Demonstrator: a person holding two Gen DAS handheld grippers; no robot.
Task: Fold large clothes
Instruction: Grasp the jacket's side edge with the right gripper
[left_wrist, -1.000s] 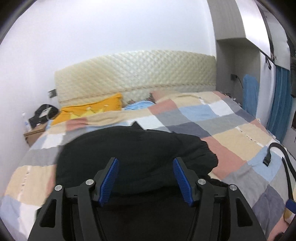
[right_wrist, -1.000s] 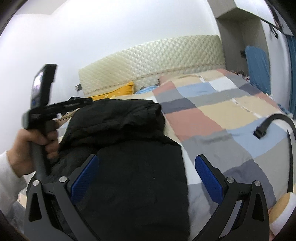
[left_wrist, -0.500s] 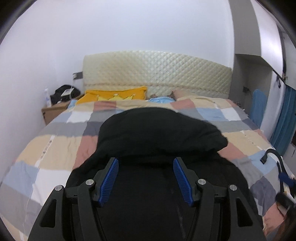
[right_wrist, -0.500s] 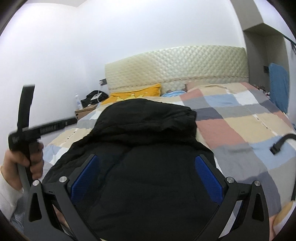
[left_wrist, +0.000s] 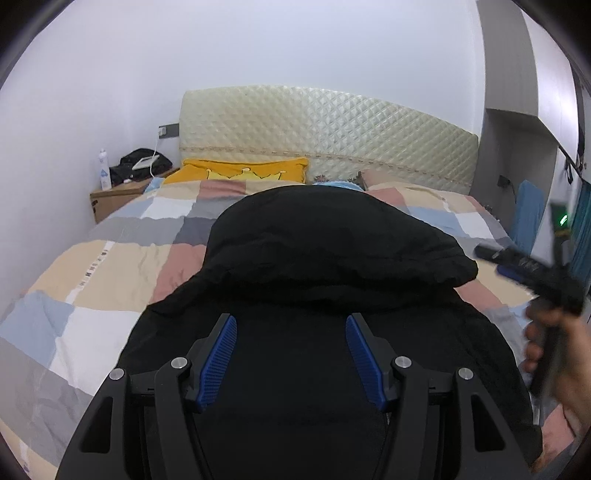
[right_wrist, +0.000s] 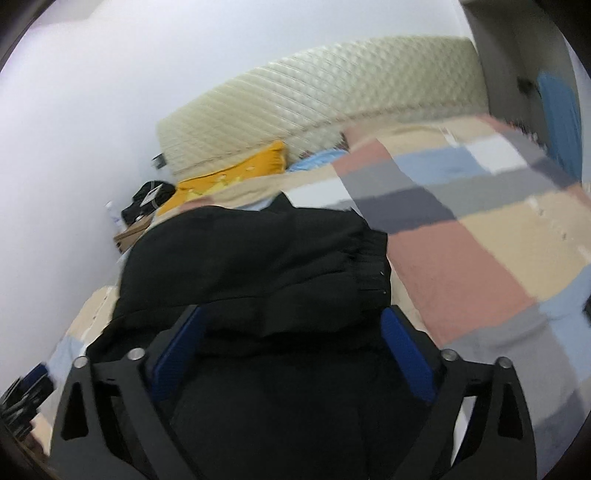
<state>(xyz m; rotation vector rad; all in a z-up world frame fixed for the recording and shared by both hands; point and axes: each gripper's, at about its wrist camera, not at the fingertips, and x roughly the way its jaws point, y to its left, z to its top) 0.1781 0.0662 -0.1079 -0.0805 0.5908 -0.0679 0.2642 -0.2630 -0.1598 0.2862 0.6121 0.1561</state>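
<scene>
Your left gripper (left_wrist: 291, 360) had its blue-padded fingers (left_wrist: 218, 360) spread, gripping nothing. Same for your right gripper (right_wrist: 291, 354). The puffy black jacket (left_wrist: 332, 266) lay on the bed's checked patchwork duvet (left_wrist: 103, 266), spanning its foot edge under both.

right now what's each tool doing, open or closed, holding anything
left tool: open, holding nothing, over the black jacket.
right tool: open, holding nothing, over the same jacket.

Bedroom: bed (left_wrist: 122, 266), quilted headboard (left_wrist: 325, 125)
</scene>
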